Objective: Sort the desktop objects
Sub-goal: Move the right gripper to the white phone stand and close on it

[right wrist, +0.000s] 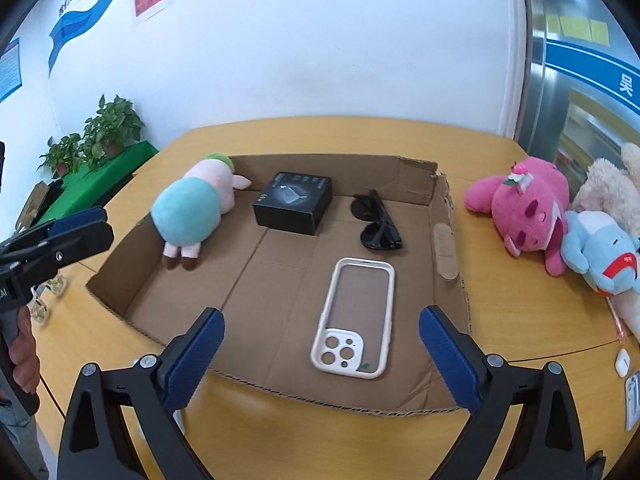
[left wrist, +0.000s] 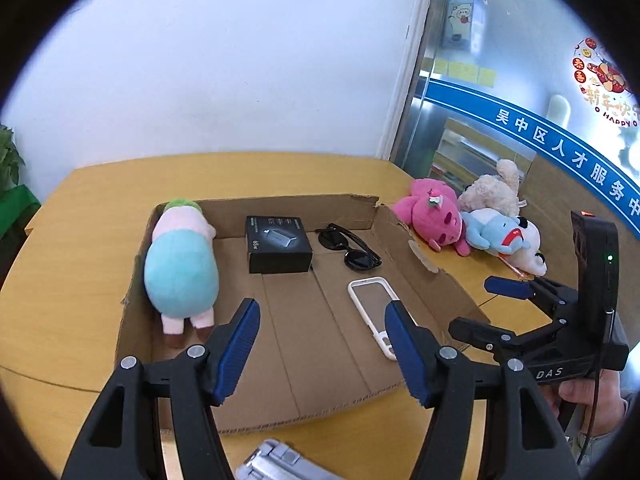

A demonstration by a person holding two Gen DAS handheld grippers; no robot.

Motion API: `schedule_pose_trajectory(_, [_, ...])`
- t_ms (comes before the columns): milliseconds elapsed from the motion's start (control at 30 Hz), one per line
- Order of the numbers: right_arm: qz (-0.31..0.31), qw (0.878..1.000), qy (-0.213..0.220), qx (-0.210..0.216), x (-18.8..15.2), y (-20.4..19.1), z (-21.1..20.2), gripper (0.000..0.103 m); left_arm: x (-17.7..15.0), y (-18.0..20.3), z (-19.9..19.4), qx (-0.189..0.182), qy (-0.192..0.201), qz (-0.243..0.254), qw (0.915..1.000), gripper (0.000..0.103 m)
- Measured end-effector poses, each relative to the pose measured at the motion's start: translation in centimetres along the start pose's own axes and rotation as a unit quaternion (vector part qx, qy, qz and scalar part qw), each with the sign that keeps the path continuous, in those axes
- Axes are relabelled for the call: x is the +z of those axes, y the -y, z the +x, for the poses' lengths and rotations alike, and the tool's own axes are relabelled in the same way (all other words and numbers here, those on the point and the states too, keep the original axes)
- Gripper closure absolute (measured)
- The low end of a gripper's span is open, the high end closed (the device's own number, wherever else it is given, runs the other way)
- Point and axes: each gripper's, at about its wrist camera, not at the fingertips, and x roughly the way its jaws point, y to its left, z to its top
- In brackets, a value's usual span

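A shallow cardboard tray lies on the yellow table. In it are a pink-and-teal plush, a black box, black sunglasses and a white phone case. My left gripper is open and empty above the tray's near edge. My right gripper is open and empty, with the phone case between its fingers in view. The right gripper also shows in the left wrist view.
Three plush toys lie right of the tray: pink, beige and blue-white. A silver object lies at the table's near edge. White earbud items lie at right. Potted plants stand left.
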Motion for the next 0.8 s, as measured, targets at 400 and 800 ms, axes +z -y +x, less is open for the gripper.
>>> schedule_pose_trajectory(400, [-0.118, 0.982, -0.036, 0.141, -7.5, -9.8, 1.0, 0.001, -7.8, -3.8, -1.0, -0.009, -0.072, -0.077, 0.9944, 0.038])
schedule_pose_trajectory(800, [-0.129, 0.966, -0.113, 0.195, -13.6, -14.5, 6.5, 0.004, -14.8, -6.7, 3.2, -0.02, -0.183, -0.161, 0.9697, 0.039])
